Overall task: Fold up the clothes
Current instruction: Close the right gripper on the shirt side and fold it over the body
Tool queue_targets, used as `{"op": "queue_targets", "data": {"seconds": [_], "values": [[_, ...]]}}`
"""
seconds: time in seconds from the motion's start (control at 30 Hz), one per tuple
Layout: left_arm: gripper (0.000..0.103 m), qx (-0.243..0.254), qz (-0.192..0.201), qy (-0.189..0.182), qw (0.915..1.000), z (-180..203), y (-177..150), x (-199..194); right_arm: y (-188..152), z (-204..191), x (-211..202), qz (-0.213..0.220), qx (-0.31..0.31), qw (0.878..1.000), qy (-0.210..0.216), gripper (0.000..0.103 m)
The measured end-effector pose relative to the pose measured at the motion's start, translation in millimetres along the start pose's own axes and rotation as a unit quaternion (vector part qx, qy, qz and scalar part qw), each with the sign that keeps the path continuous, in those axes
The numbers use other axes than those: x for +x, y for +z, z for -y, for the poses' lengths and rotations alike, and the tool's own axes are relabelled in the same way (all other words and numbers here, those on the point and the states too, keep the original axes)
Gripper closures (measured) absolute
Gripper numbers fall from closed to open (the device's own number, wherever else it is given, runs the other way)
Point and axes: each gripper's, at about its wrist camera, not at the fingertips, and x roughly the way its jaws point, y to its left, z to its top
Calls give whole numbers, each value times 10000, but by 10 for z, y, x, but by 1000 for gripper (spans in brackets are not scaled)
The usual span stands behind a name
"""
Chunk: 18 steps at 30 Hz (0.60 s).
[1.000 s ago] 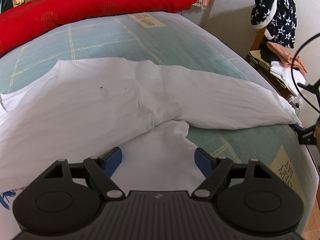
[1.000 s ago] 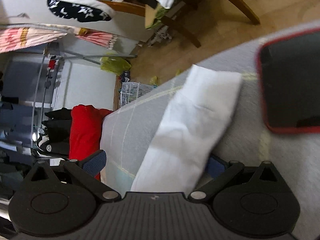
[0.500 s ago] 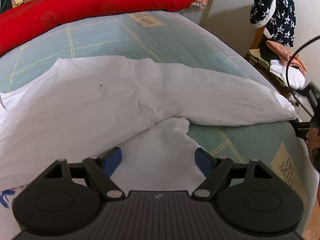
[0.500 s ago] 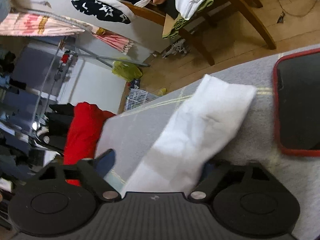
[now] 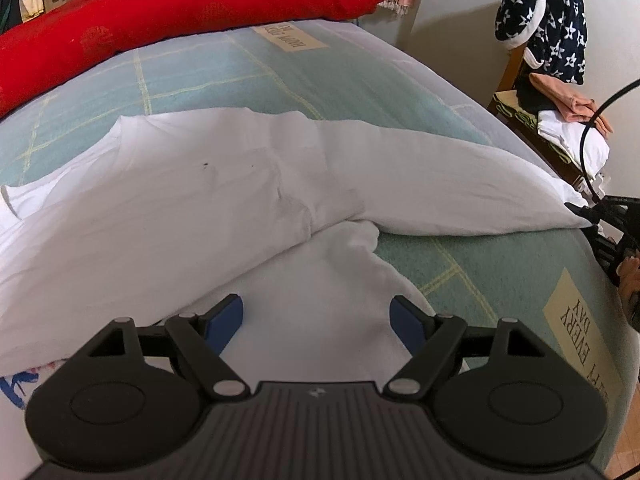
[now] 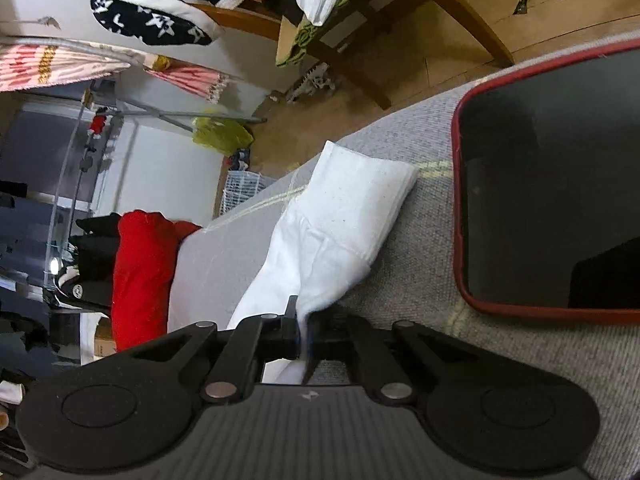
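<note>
White cotton lies spread across the bed [image 5: 280, 80]: a long-sleeved shirt [image 5: 168, 208] with its body crumpled toward the near left and one sleeve [image 5: 440, 184] stretched straight out toward the right edge of the mattress. Judging by that, the fold is barely begun; the body is partly doubled over itself, but loosely and unevenly, and the sleeve has not yet been brought in.

The right gripper [image 6: 303, 334] has its fingers pinched tight on the cuff end of that sleeve, the cloth bunched between them at the bed's edge, close beside a dark phone in a red case [image 6: 552, 184]. The left gripper [image 5: 318, 318] hangs over the near part of the shirt with its fingers spread wide, holding nothing, the fabric lying slack beneath them.

What seems left is most of the work: carrying the sleeve across onto the body, smoothing the rumpled panel, then folding the shirt down to a neat stack. A red bolster [image 5: 180, 12] lies along the far side of the bed, clear of the shirt.
</note>
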Motion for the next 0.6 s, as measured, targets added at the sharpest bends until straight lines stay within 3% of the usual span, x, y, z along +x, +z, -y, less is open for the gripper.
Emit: {"op": "queue_targets", "data": {"seconds": [0.03, 0.2, 0.6], "values": [[23, 1, -11, 5, 10000, -8, -7, -15, 7, -14, 0, -53, -5, 10000, -47, 103], [23, 2, -61, 67, 10000, -74, -66, -126, 18, -208, -23, -152, -241, 9995, -168, 99], [23, -184, 101, 270, 9994, -447, -266, -583, -439, -1107, 103, -697, -985, 9899, 740, 98]]}}
